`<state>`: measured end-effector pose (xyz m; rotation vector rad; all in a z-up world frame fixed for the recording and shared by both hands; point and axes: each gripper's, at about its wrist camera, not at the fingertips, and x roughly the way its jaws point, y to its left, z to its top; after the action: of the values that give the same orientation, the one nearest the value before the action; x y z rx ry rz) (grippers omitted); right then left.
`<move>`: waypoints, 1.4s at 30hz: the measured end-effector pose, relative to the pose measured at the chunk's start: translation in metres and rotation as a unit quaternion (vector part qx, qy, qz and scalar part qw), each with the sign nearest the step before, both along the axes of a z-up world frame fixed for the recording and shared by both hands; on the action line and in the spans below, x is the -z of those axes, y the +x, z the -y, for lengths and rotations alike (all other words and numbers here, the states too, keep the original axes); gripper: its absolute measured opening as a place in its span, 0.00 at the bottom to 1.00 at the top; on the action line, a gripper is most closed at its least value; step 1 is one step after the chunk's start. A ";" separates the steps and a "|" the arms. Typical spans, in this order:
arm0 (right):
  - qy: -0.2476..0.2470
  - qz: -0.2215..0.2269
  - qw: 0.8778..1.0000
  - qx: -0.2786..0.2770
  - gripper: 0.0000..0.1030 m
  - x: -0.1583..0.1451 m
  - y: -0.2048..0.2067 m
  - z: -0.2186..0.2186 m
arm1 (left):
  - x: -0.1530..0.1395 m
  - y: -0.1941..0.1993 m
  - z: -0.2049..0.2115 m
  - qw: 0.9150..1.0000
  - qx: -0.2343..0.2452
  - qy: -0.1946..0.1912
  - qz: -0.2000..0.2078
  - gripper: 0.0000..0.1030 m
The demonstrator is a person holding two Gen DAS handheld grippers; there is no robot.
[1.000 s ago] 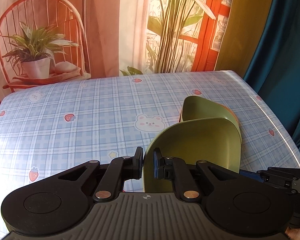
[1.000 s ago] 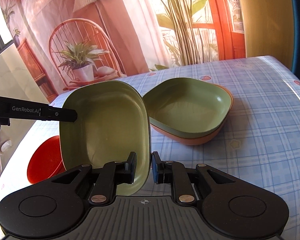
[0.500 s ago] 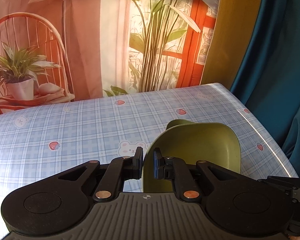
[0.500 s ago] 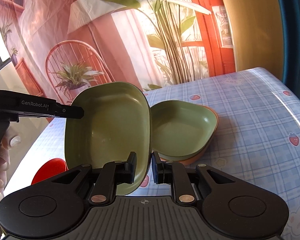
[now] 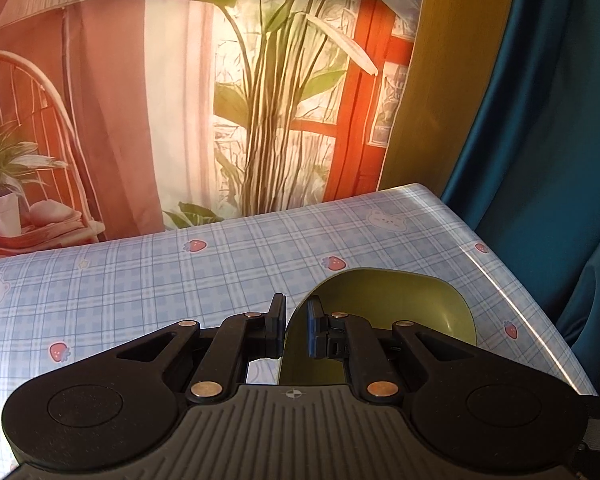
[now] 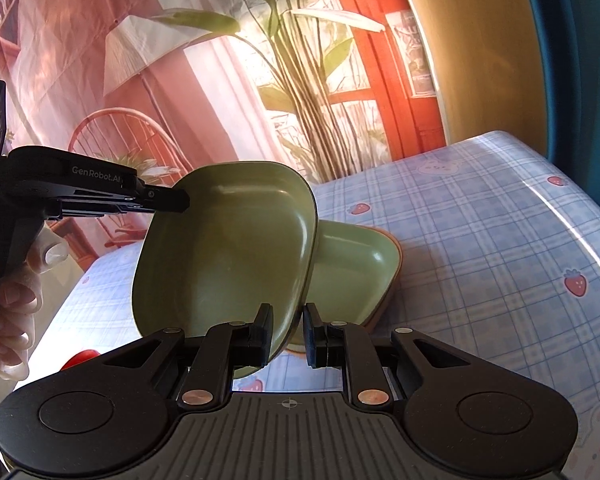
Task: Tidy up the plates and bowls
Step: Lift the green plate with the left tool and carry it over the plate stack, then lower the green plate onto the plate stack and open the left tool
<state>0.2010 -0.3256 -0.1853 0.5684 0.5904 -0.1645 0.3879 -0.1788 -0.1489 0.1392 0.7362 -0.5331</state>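
Observation:
Both grippers hold one green plate (image 6: 228, 252) tilted up in the air above the table. My left gripper (image 5: 296, 330) is shut on its rim; the plate shows in the left wrist view (image 5: 396, 300) to the right of the fingers. My right gripper (image 6: 287, 334) is shut on the opposite rim. The left gripper (image 6: 168, 200) shows in the right wrist view at the plate's far edge. Behind the held plate, a second green plate (image 6: 352, 272) lies nested in an orange plate (image 6: 396, 264) on the table.
The table carries a blue checked cloth (image 5: 140, 280) with strawberries and bears. Its right edge (image 5: 532, 312) runs beside a blue curtain. A red dish (image 6: 80, 358) lies low at the left, mostly hidden. A printed backdrop hangs behind the table.
Both grippers have lifted the green plate higher and toward the stacked plates. The views have tilted upward. The red dish is now nearly hidden behind the right gripper.

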 end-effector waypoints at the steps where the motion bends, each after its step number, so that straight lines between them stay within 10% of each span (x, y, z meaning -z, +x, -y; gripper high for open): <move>1: 0.000 0.000 1.000 0.005 0.16 0.001 0.001 0.004 | 0.001 0.003 0.005 1.000 0.002 -0.001 0.000 0.11; 42: -0.038 -0.040 0.998 0.024 0.26 0.031 0.019 0.021 | 0.046 0.045 0.047 0.999 0.015 0.038 -0.030 0.16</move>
<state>0.2203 -0.3462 -0.2168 0.5044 0.6455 -0.2542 0.4326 -0.2263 -0.1951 0.2068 0.8138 -0.5405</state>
